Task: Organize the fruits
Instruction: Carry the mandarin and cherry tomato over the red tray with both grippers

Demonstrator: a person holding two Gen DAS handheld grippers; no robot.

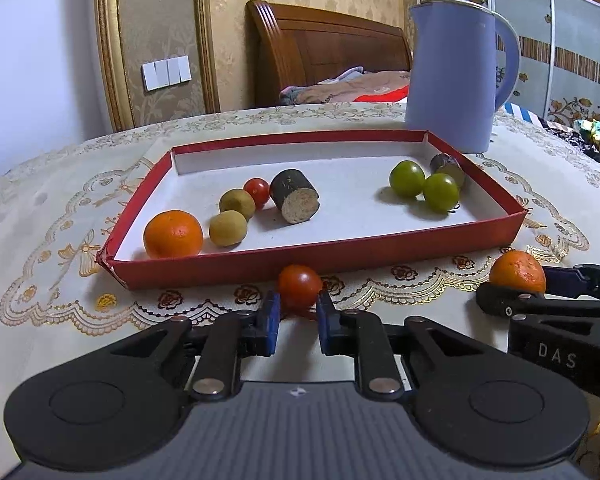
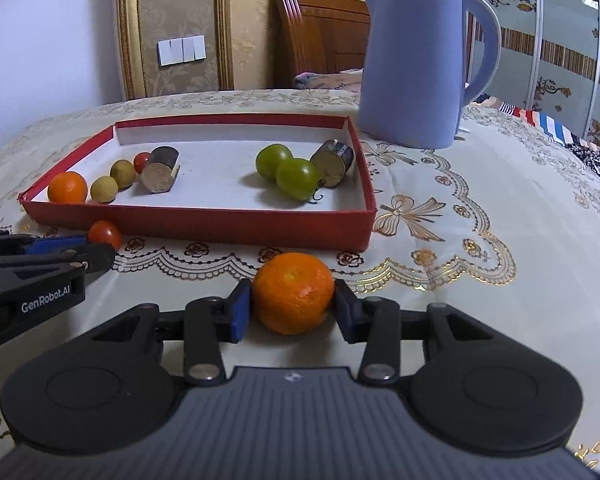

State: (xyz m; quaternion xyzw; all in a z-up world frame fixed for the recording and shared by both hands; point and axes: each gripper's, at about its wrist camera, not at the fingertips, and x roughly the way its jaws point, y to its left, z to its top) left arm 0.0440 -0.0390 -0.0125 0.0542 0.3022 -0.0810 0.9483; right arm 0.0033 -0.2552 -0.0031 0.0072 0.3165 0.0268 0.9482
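Note:
A red cherry tomato (image 1: 299, 286) sits on the tablecloth just in front of the red tray (image 1: 320, 258), and my left gripper (image 1: 298, 304) is shut on it, blue pads pressing both sides. My right gripper (image 2: 293, 308) is shut on an orange (image 2: 293, 292) lying on the cloth, right of the tomato (image 2: 105, 234). Inside the tray, at the left, lie another orange (image 1: 173, 234), two yellowish fruits (image 1: 228, 229), a cherry tomato (image 1: 257, 190) and a dark cane piece (image 1: 296, 196). At the tray's right are two green fruits (image 1: 407, 178) and a second cane piece (image 1: 446, 166).
A tall blue kettle (image 1: 456, 76) stands behind the tray's far right corner. The table wears a cream lace cloth (image 2: 480, 184) with open room to the right of the tray. A bed with a wooden headboard (image 1: 328, 40) lies beyond the table.

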